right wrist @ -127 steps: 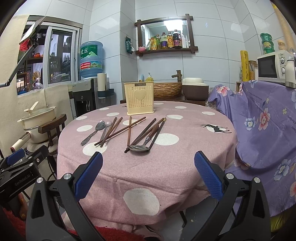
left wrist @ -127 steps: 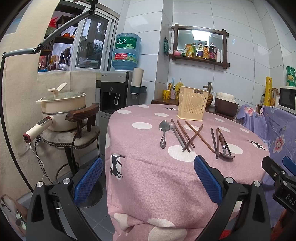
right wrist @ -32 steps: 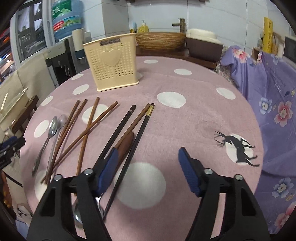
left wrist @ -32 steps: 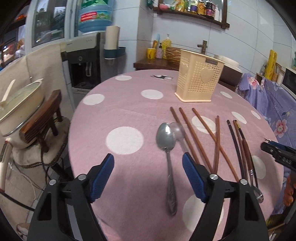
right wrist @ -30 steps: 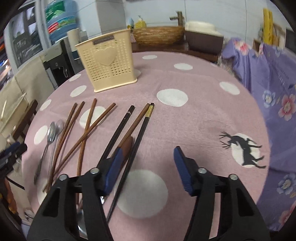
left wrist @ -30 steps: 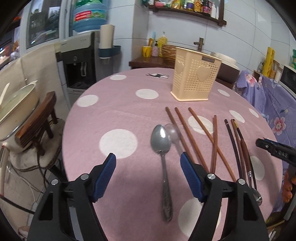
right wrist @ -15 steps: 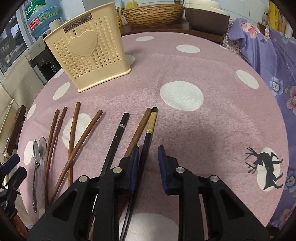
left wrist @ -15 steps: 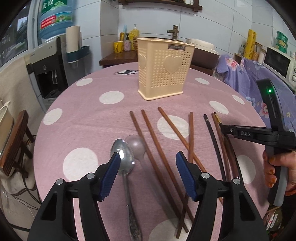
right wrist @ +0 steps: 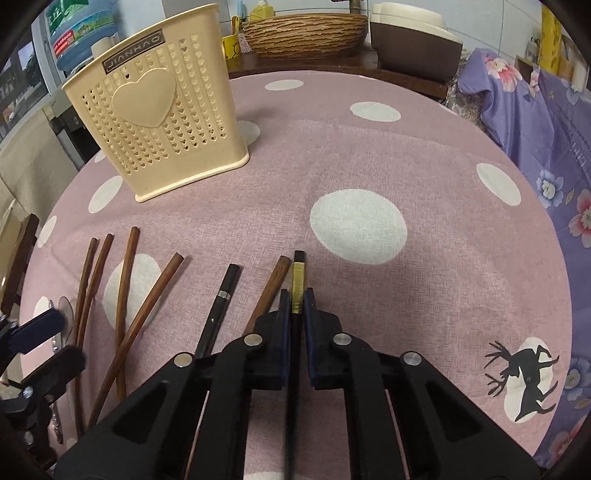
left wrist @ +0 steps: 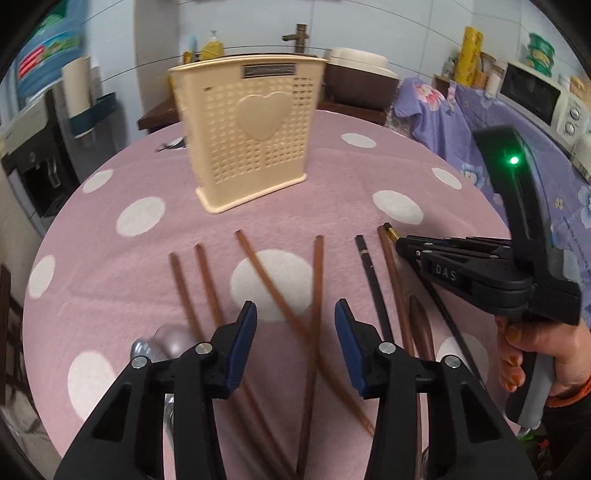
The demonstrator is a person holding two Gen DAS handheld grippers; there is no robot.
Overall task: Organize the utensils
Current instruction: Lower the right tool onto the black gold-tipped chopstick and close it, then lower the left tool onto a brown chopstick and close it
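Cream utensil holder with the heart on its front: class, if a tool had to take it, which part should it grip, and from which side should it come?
Probably grip the top rim of the cream utensil holder, coming from above. It stands upright on the pink tablecloth with its mouth open upward; its perforated walls look too wide to span, so one thin wall edge between the pads seems best.

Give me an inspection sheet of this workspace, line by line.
Surface: round table under a pink cloth with white dots.
Job's things: cream holder upright; brown chopsticks loose, two crossing; black chopstick lying; spoons at the near left.
Clutter: nothing seen.
Grippers: right gripper shut on the gold-banded chopstick; left gripper closing over the crossed chopsticks, pads clear.
Cables: nothing seen.
Surroundings: microwave, woven basket, water bottle.
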